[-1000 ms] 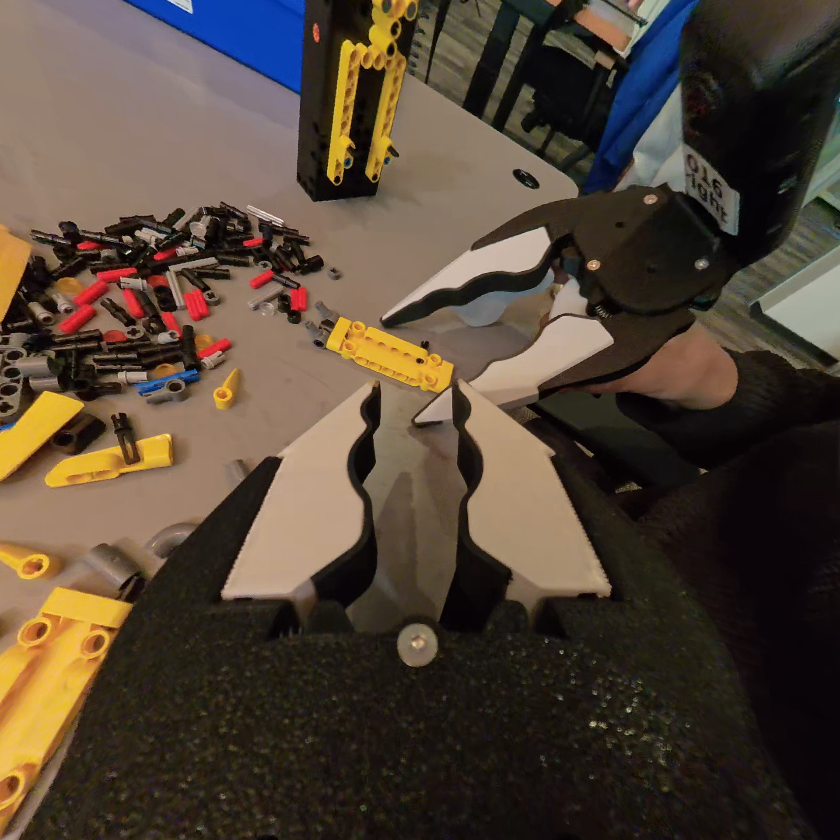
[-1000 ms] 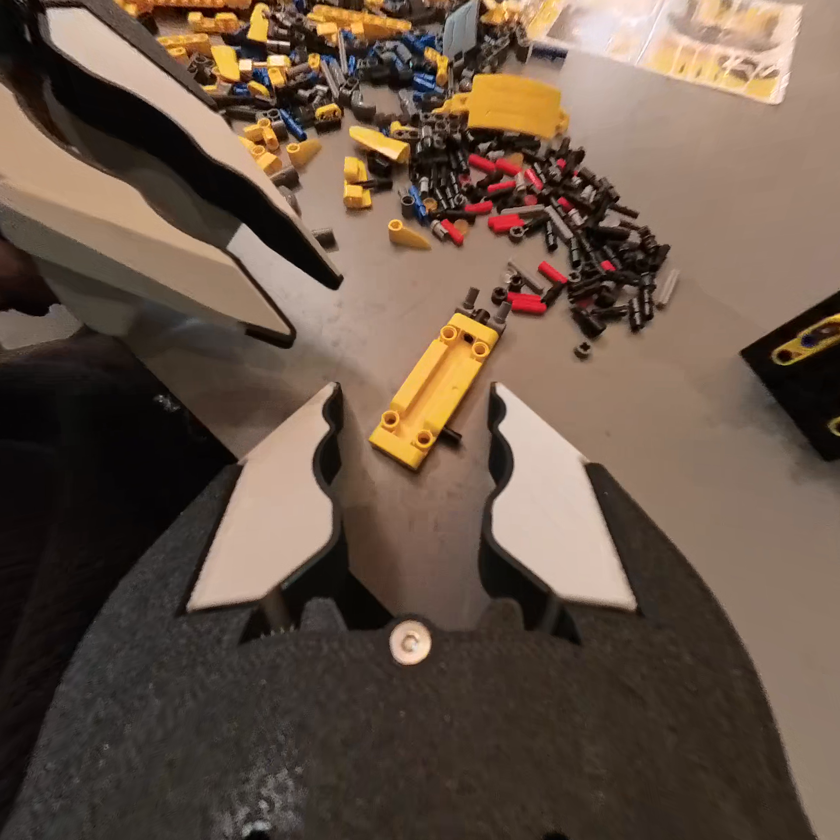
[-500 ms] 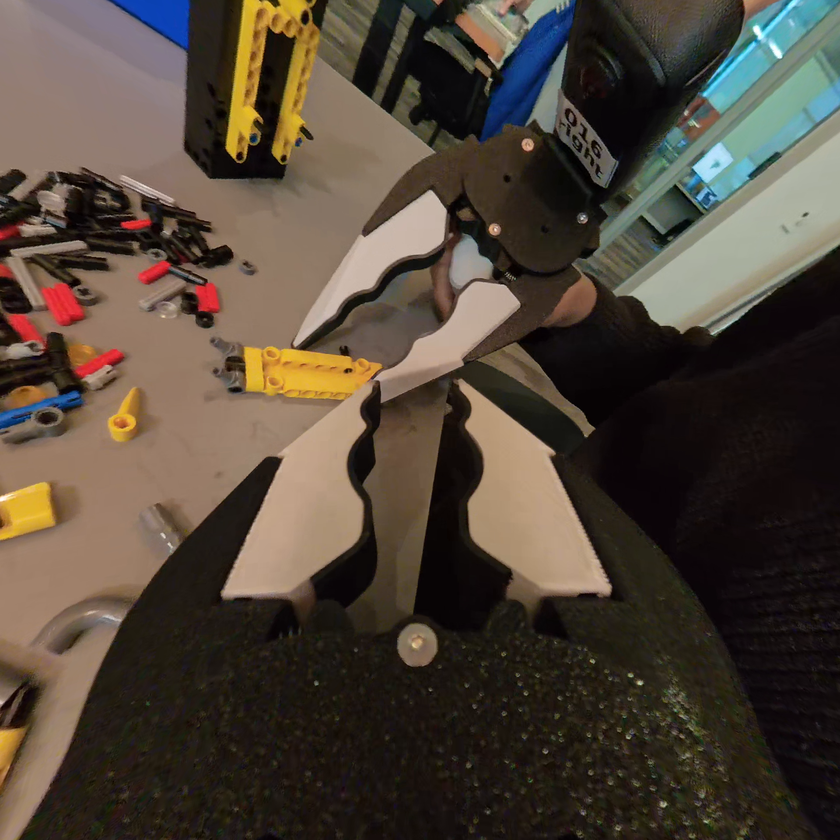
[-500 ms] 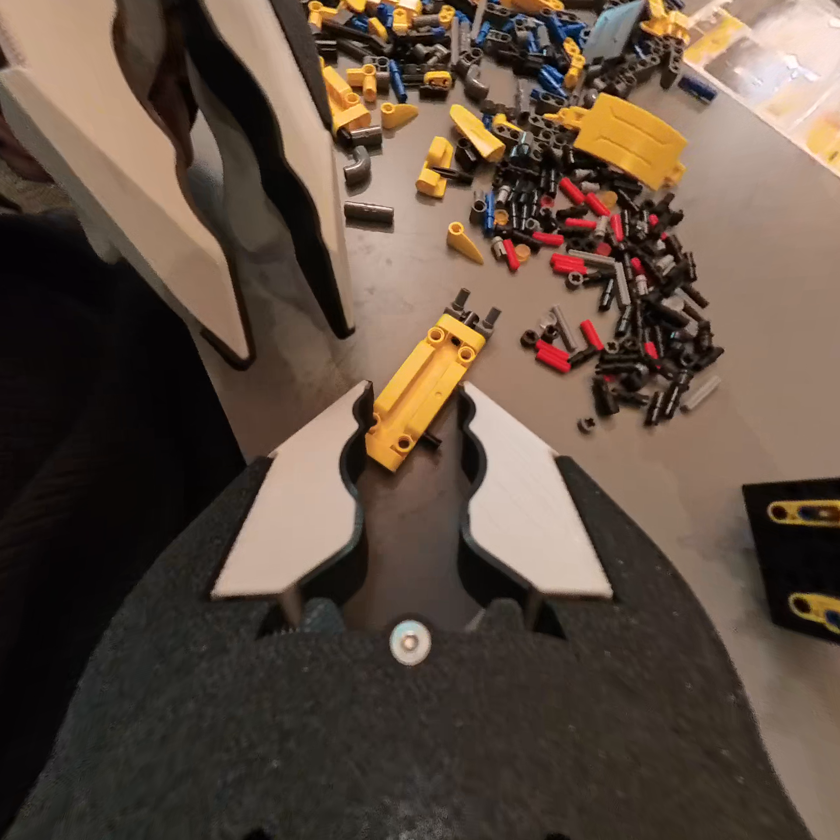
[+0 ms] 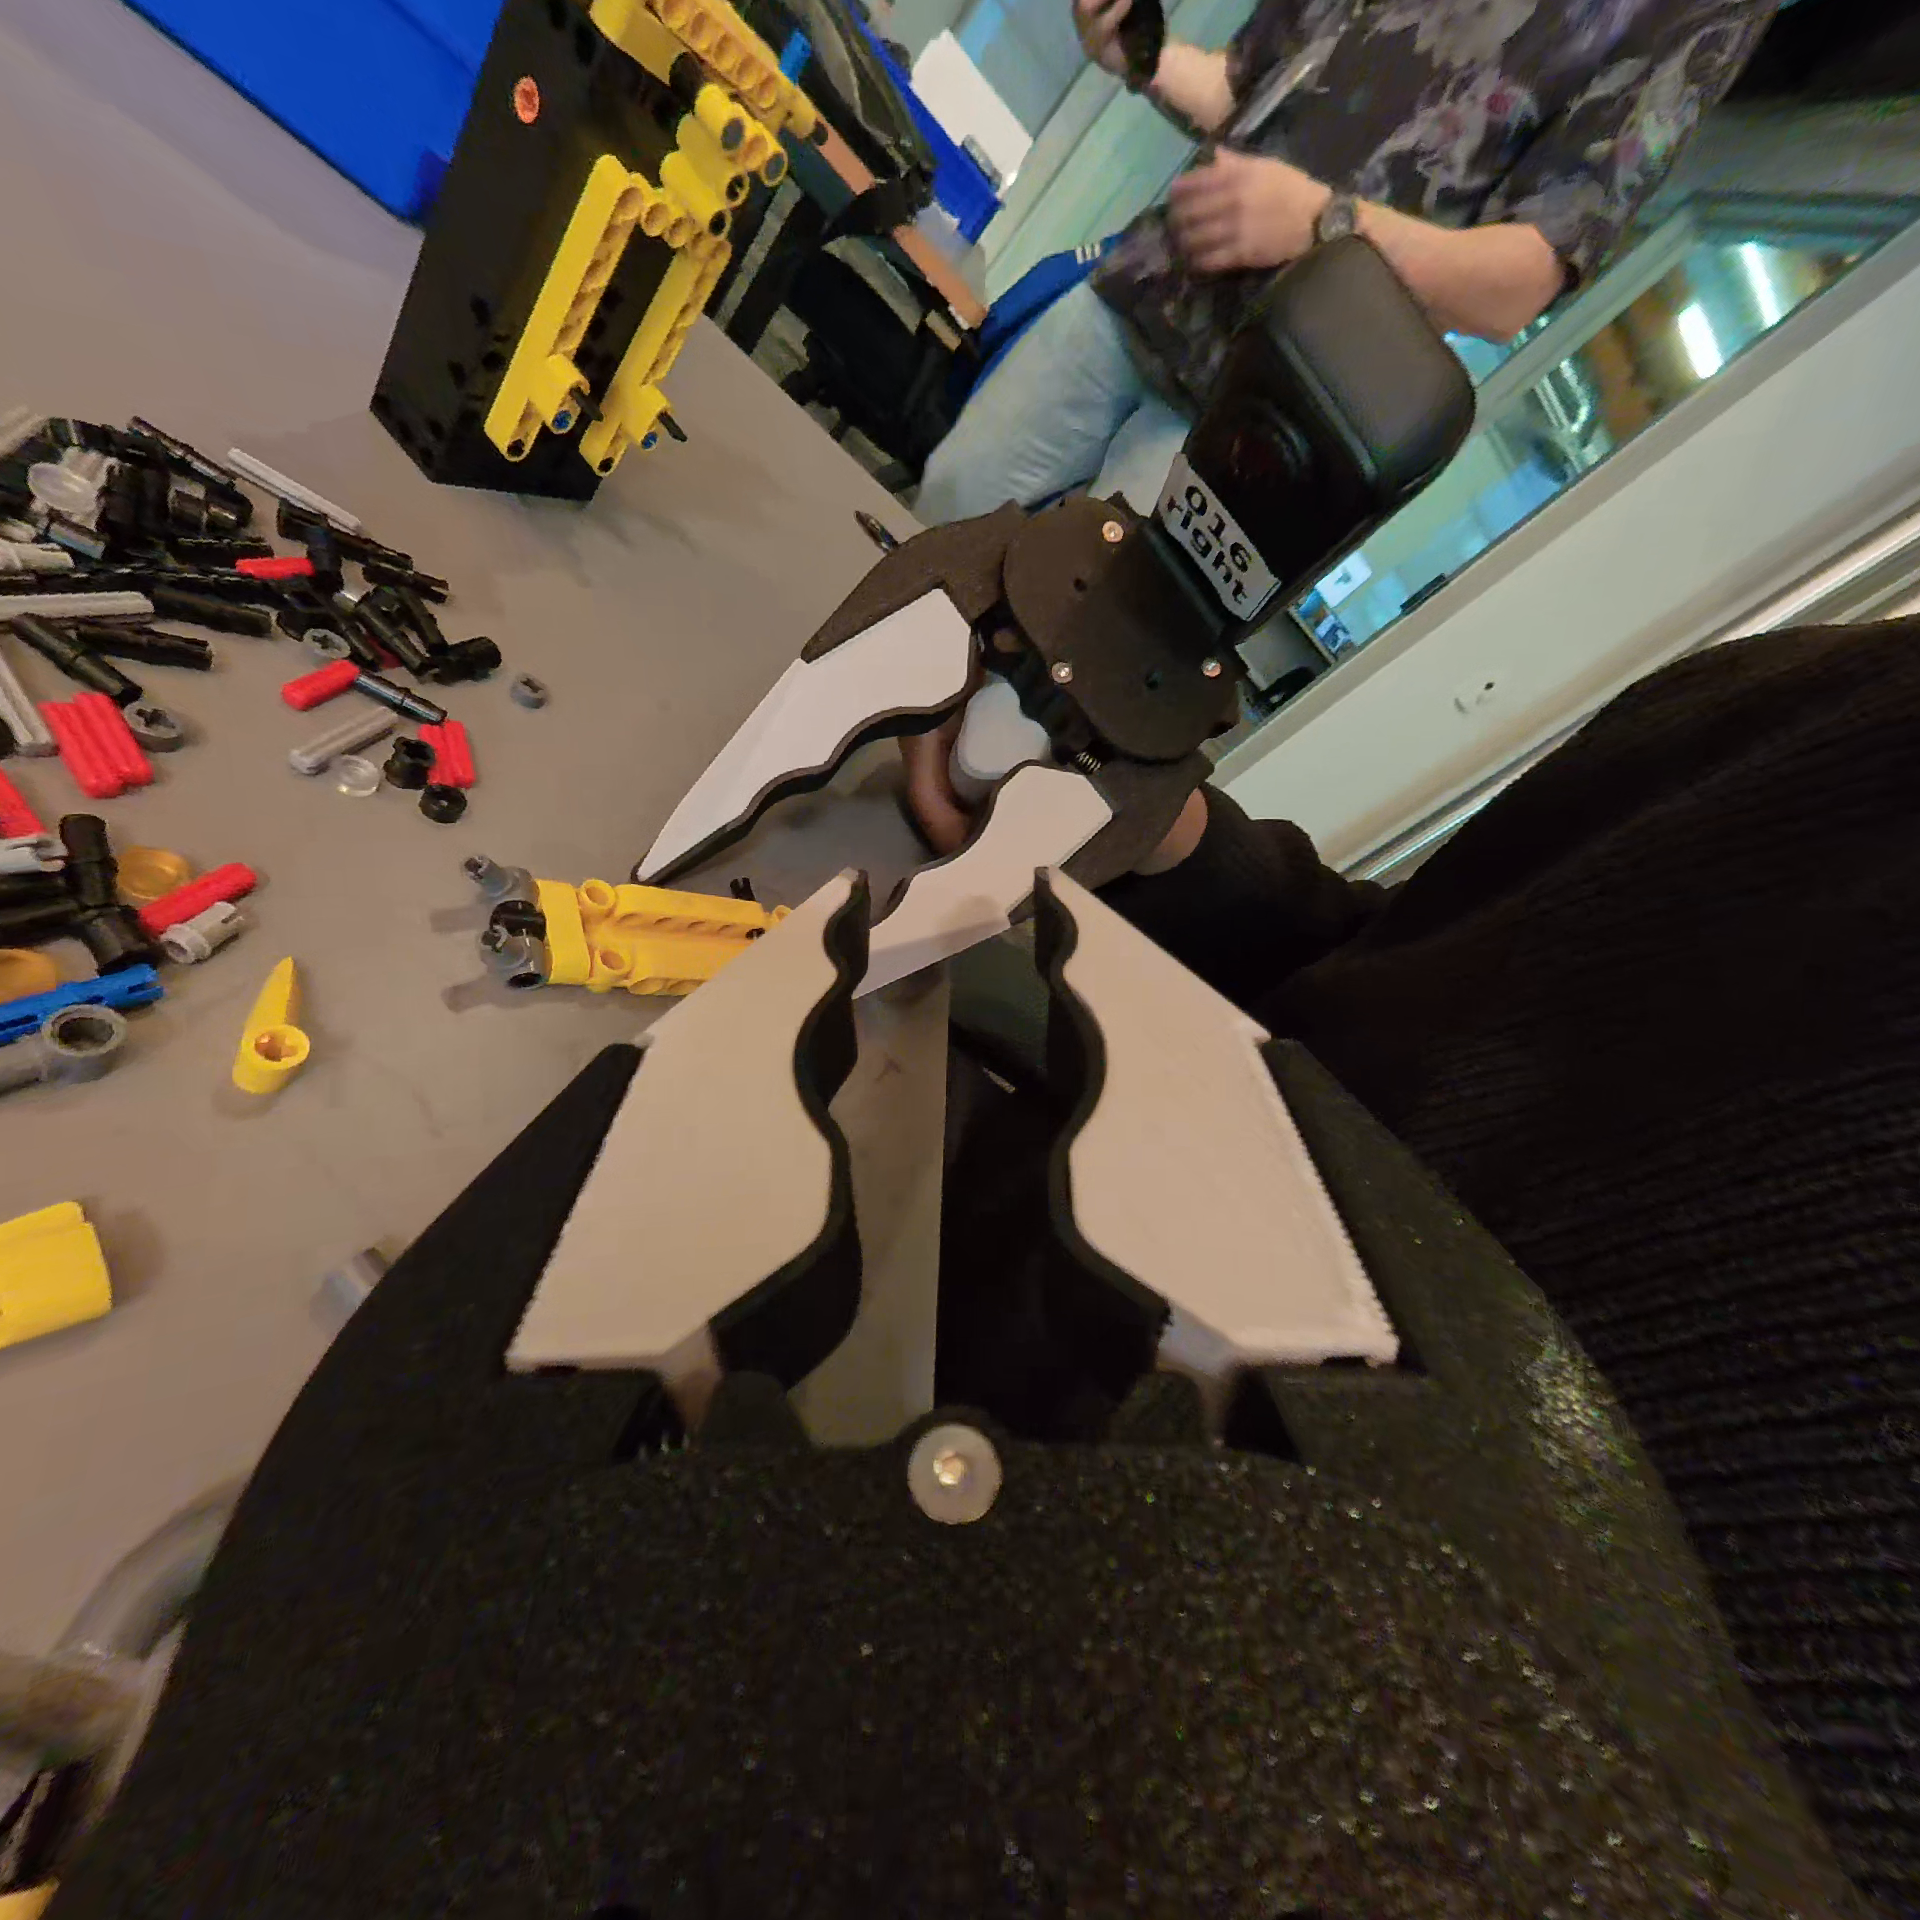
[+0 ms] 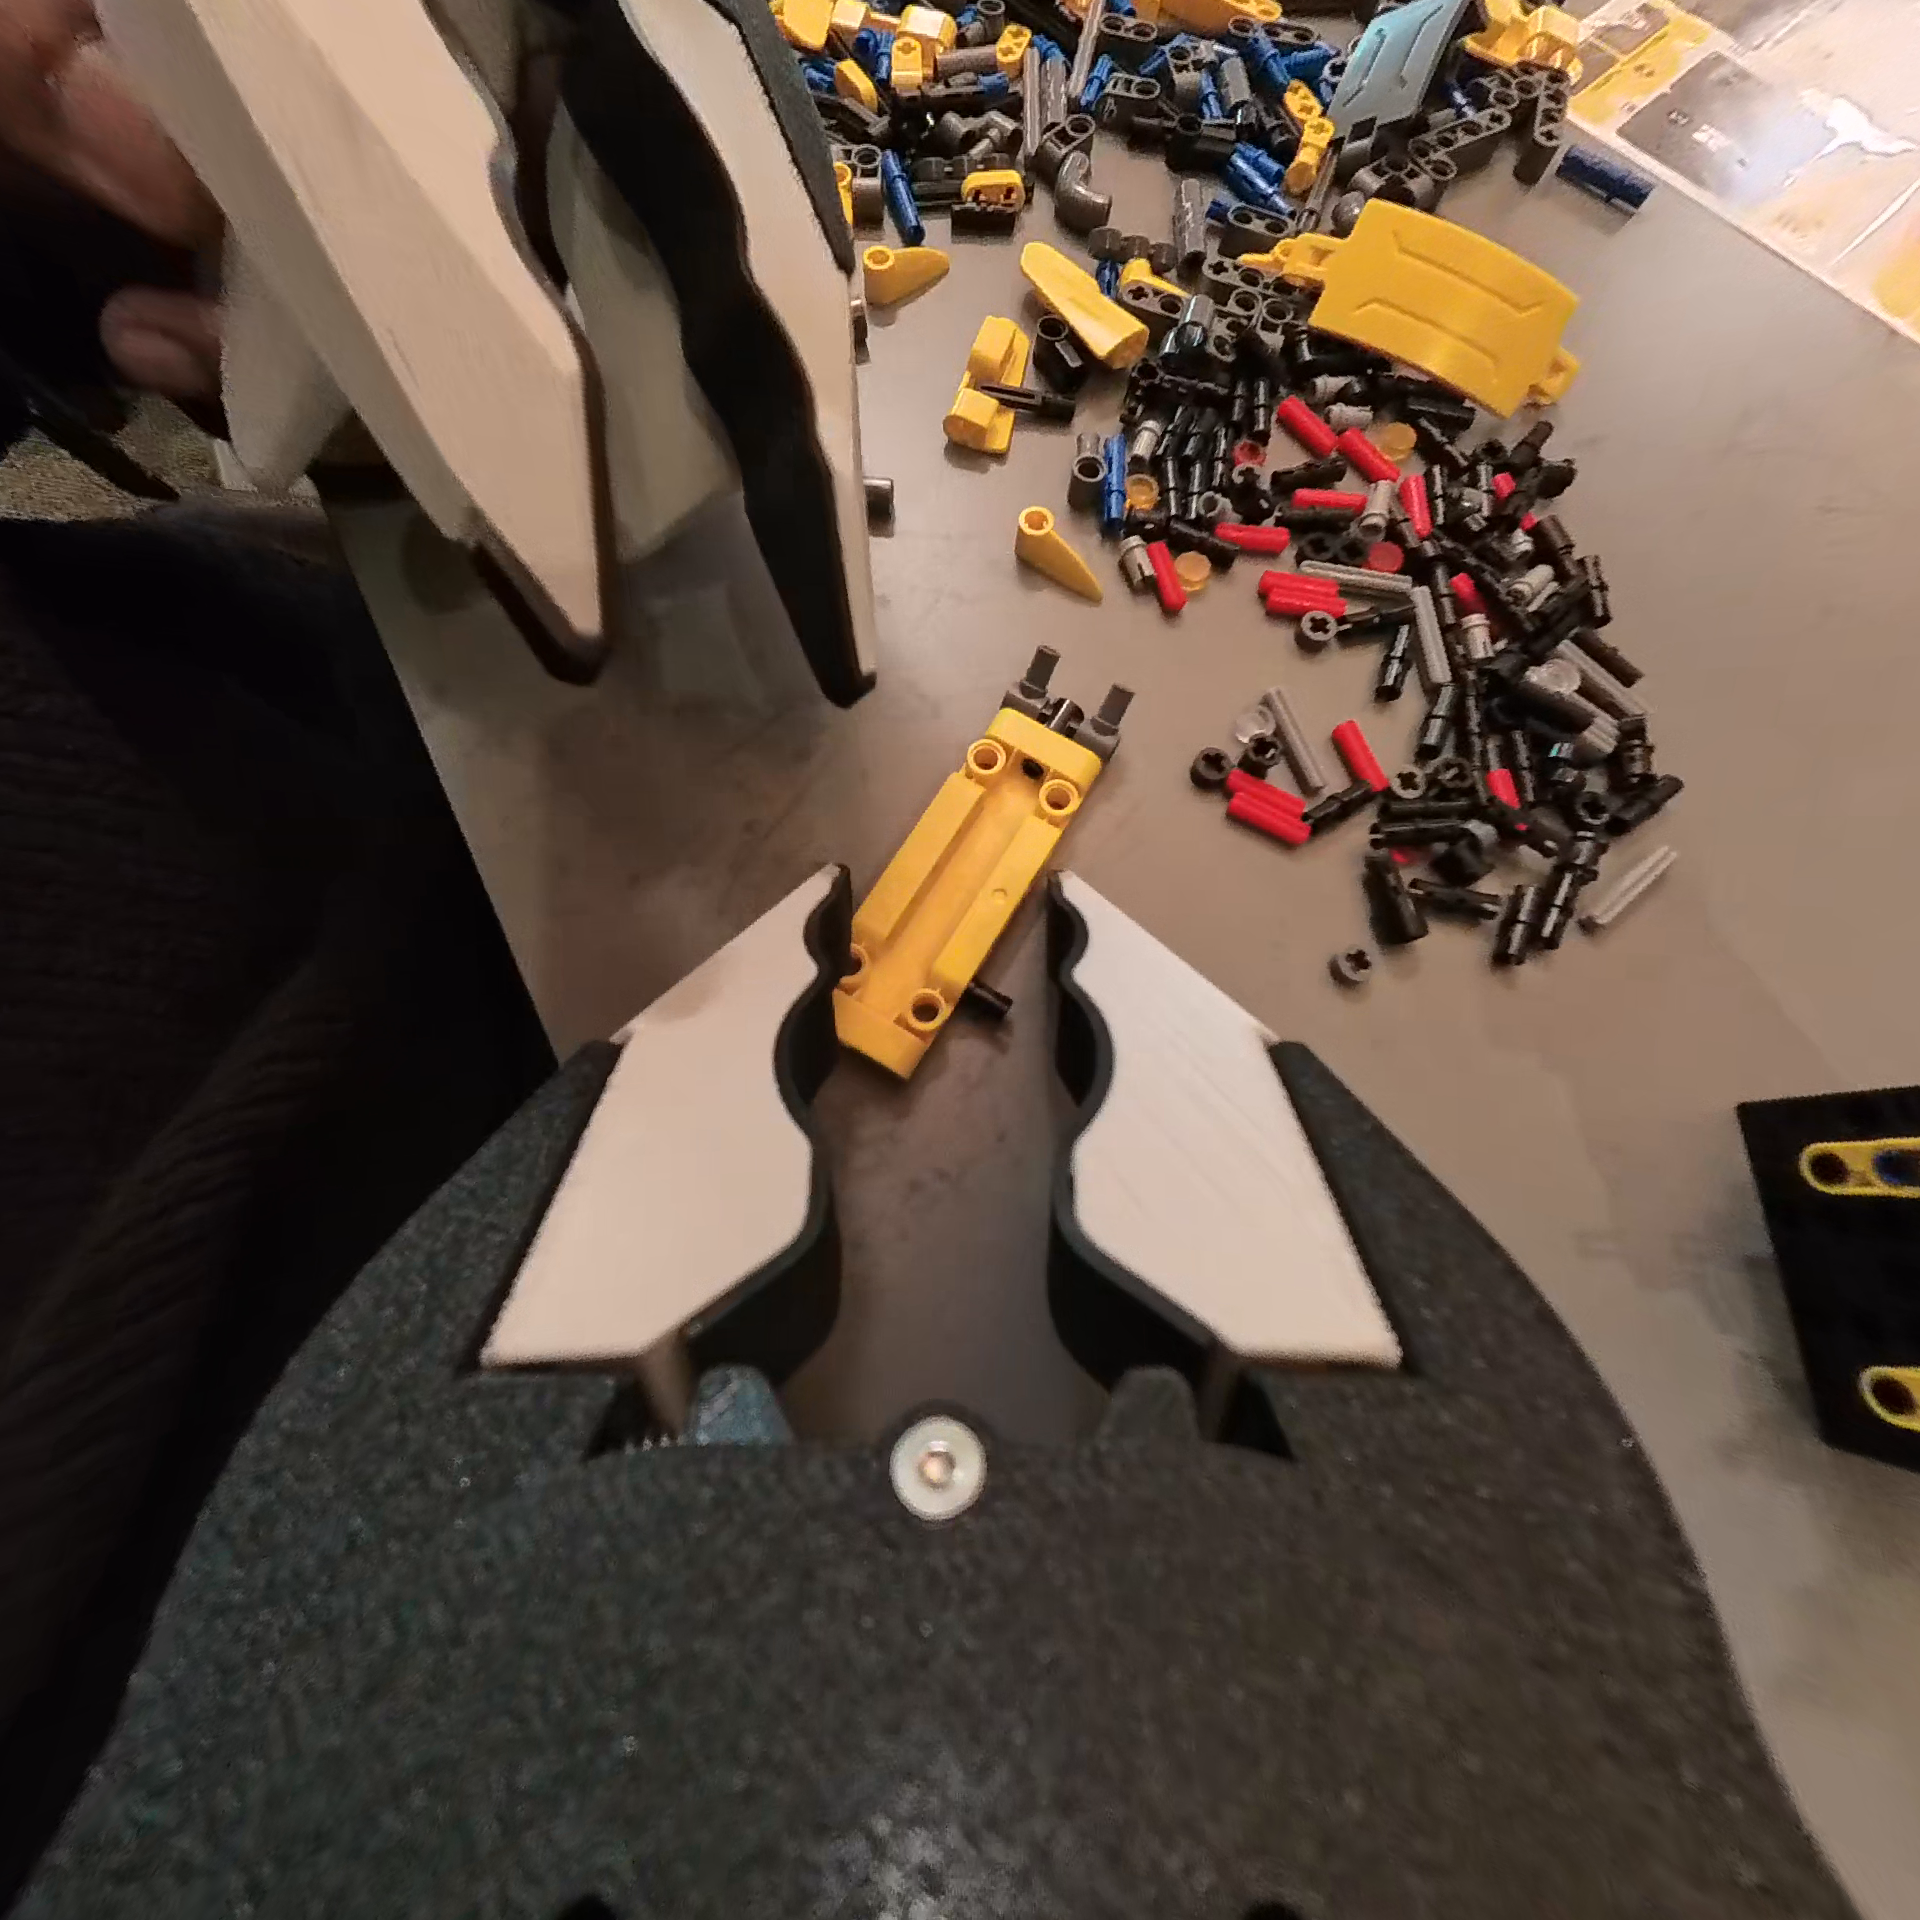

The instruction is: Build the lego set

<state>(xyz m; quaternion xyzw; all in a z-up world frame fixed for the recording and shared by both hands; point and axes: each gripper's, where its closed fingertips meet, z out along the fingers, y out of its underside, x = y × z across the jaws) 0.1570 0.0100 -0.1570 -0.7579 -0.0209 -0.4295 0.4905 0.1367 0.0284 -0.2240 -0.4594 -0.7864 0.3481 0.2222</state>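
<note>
A yellow brick assembly [image 6: 961, 883] with grey connectors at its far end lies flat on the grey table [image 6: 1299, 1091]. My right gripper [image 6: 945, 878] is open around its near end. The left finger pad touches its edge and a small gap shows at the right finger. In the left wrist view the right gripper [image 5: 748, 930] comes down onto the same yellow assembly [image 5: 644, 935]. My left gripper [image 5: 951, 883] is open and empty, held over the table's near edge just beside the right gripper. It also shows in the right wrist view [image 6: 717, 670], raised at the upper left.
A heap of black, red and grey pins [image 6: 1455, 644] lies right of the assembly, with a yellow curved panel [image 6: 1444, 301] and blue and yellow parts behind. A black block with yellow beams [image 5: 540, 291] stands farther back. A person [image 5: 1403, 156] stands beyond the table. About 7 centimeters separates my left fingertips from my right. About 15 centimeters separates my right fingertips from the yellow curved panel [image 6: 1444, 301].
My right gripper has moved forward and narrowed, so the yellow assembly's near end now lies between its fingers. My left gripper has swung right and tilted up, still open.
</note>
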